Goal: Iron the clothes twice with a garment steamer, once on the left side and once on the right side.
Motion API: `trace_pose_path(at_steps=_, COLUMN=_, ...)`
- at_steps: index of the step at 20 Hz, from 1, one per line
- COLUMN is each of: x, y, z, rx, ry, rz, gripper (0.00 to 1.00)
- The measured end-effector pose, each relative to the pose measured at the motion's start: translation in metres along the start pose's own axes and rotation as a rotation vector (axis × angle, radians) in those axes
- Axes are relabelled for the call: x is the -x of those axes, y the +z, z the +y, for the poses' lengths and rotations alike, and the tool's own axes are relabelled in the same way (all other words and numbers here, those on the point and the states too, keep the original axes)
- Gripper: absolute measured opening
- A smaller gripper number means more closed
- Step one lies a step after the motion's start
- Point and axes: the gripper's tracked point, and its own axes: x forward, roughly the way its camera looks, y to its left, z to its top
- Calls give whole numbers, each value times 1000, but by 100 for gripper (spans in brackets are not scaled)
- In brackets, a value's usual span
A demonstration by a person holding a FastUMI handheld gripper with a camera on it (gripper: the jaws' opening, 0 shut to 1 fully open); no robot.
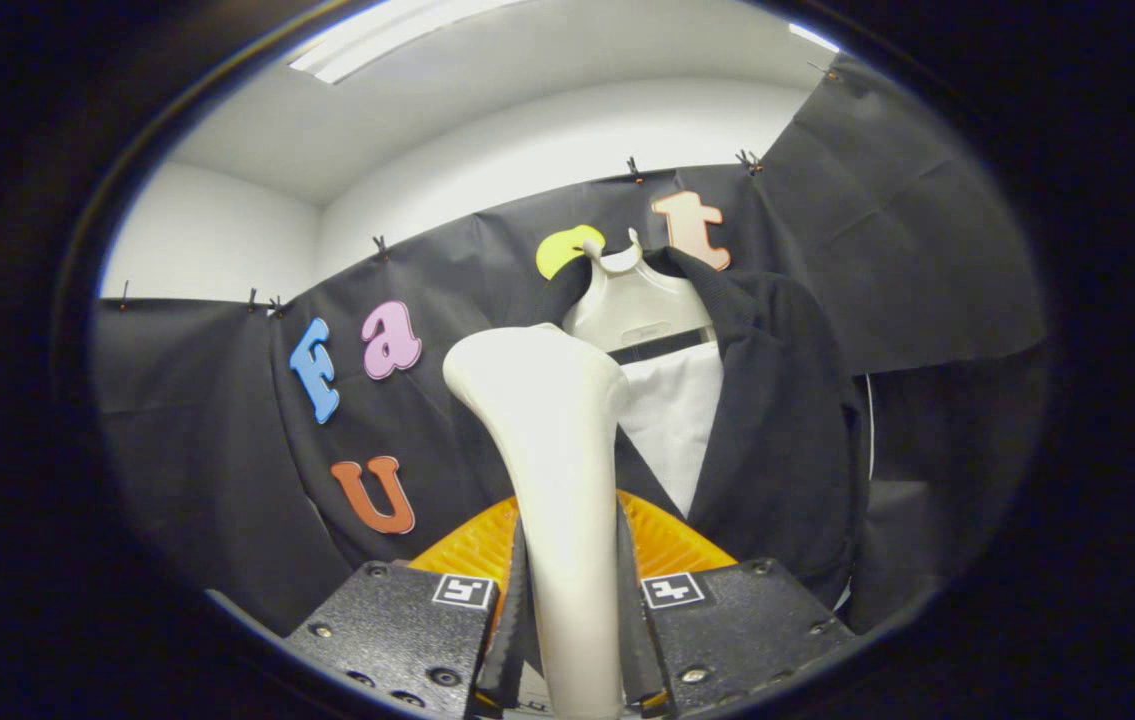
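The jaws of the gripper [575, 600] are drawn in close and pinch the handle of the garment steamer [552, 440] from both sides, one finger pressing on each flank of the narrow shaft, with no gap to be seen between pad and handle. The steamer is pale cream and smooth. It rises upright from between the fingers, slim where it is held, then widens into a broad, rounded head that tilts a little toward the left. Just behind the handle, low down between the fingers, lies a ribbed orange part [672, 545]; what it belongs to cannot be told.

Beyond the steamer's head, and slightly to its right, hangs the dark jacket [777, 400] on a white hanger [632, 300] shaped like shoulders and a neck. The jacket is open at the front, its lapels falling apart to show a white lining or shirt [677, 420] in between. Whether the steamer's head touches the cloth cannot be told; it stands in front of the left lapel.

Behind the garment runs the black cloth wall [207, 420] of the booth, clipped along its top edge. Above it are a white room wall [527, 150] and a white ceiling with a long light strip [377, 40].
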Motion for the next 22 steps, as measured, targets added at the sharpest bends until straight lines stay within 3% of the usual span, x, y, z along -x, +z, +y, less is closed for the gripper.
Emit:
trace_pose_path(at_steps=9, x=-37, y=-28, z=1, rx=130, ry=-71, rz=36, gripper=41)
trace_pose_path(at_steps=22, x=-30, y=-84, z=-24, rx=112, ry=-95, rz=141, gripper=41)
